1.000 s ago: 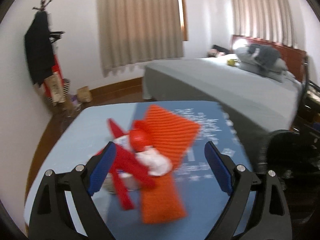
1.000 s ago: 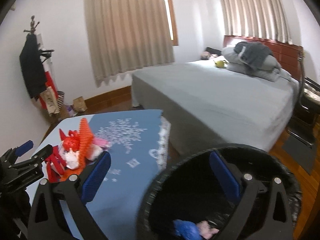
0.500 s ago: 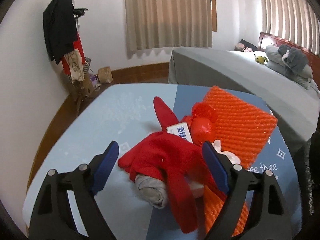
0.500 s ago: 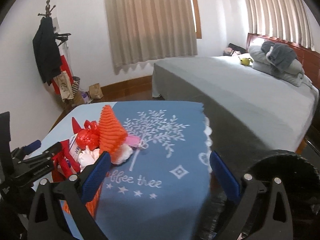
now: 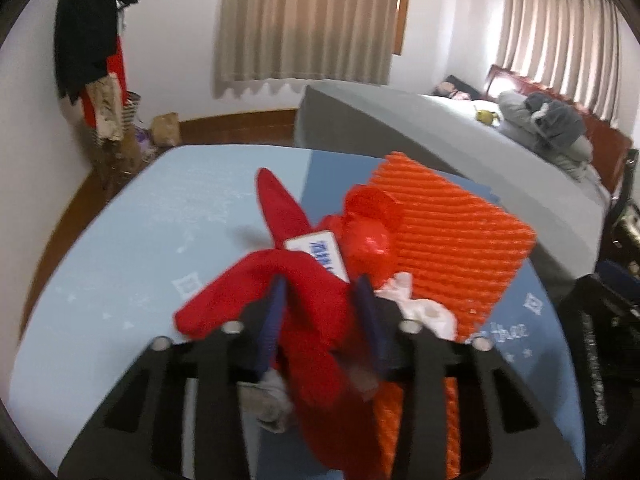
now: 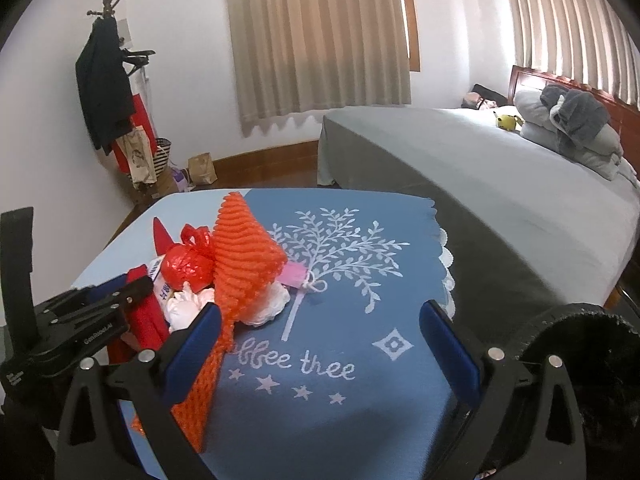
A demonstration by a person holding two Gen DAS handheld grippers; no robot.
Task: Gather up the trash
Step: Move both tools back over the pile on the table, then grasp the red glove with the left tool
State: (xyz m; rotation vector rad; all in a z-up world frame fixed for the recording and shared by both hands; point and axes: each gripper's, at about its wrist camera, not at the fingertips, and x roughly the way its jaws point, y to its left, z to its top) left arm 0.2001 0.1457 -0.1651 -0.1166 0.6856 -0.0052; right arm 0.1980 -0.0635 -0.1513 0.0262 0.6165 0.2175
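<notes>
left wrist view: the left gripper has just been drawing its blue pads together and now pinches a fold of the red cloth at the near side of the trash heap on the table. the cloth is soft and bright red, with one pointed end sticking up toward the far edge. against it lie a small white card with blue print, a knotted red plastic bag, crumpled white tissue and a ribbed orange foam net; a grey wad pokes out beneath the cloth. in the right wrist view the right gripper stands wide apart over the blue cloth's tree print, holding nothing, the net just beside its left finger. a black bin sits at the right edge, a grey bed beyond.
</notes>
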